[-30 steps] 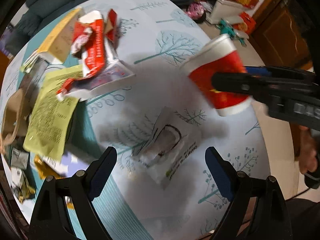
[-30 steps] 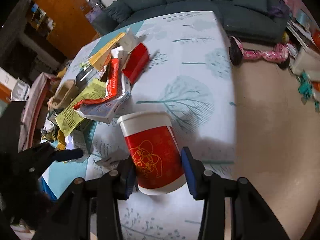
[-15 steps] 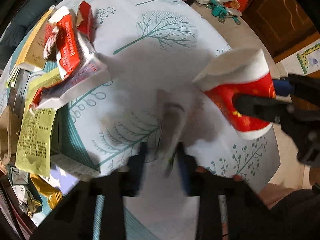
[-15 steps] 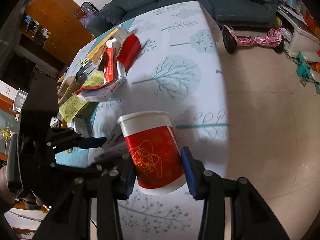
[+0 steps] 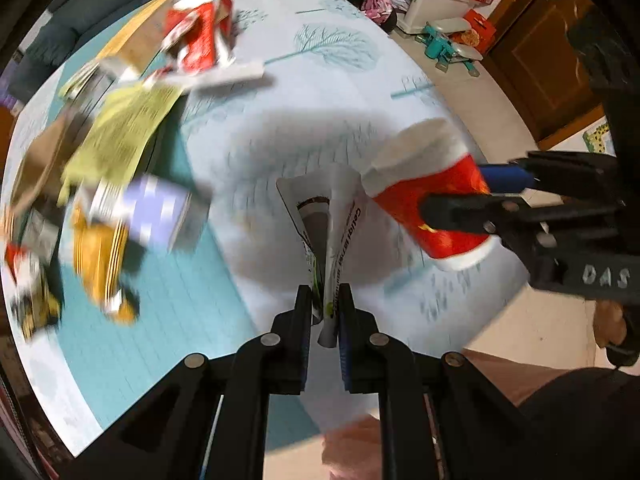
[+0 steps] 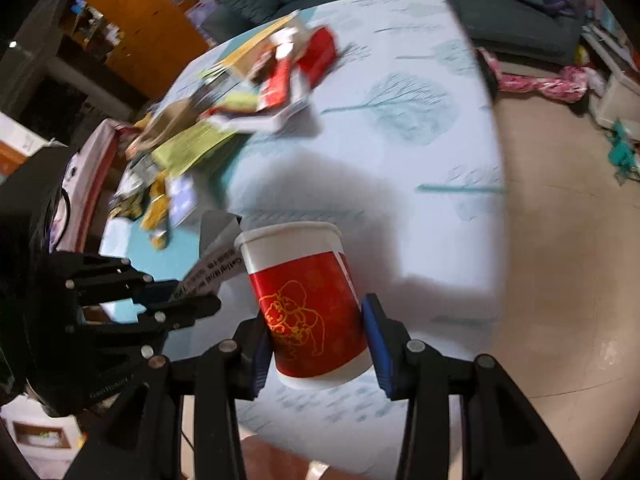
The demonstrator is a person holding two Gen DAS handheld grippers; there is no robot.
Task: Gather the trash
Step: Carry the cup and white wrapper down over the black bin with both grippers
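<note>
My left gripper (image 5: 325, 308) is shut on a white plastic wrapper (image 5: 340, 224) with green print and holds it above the table, its top edge beside the cup's rim. My right gripper (image 6: 316, 334) is shut on a red and white paper cup (image 6: 308, 300), held upright off the table. In the left wrist view the cup (image 5: 428, 196) sits right of the wrapper, with the right gripper (image 5: 456, 200) on it. In the right wrist view the left gripper (image 6: 188, 294) holds the wrapper (image 6: 212, 256) just left of the cup.
A heap of trash lies on the far left of the table (image 5: 328, 80): red wrappers (image 5: 196, 36), a yellow-green leaflet (image 5: 120, 136), a purple box (image 5: 156, 208), an orange wrapper (image 5: 100, 260). The table edge (image 6: 496, 184) drops to a tiled floor on the right. A sofa (image 6: 500, 0) stands behind.
My left gripper shut on the wrapper that lay flat on the table and lifted it up next to the cup. The right gripper kept hold of the cup.
</note>
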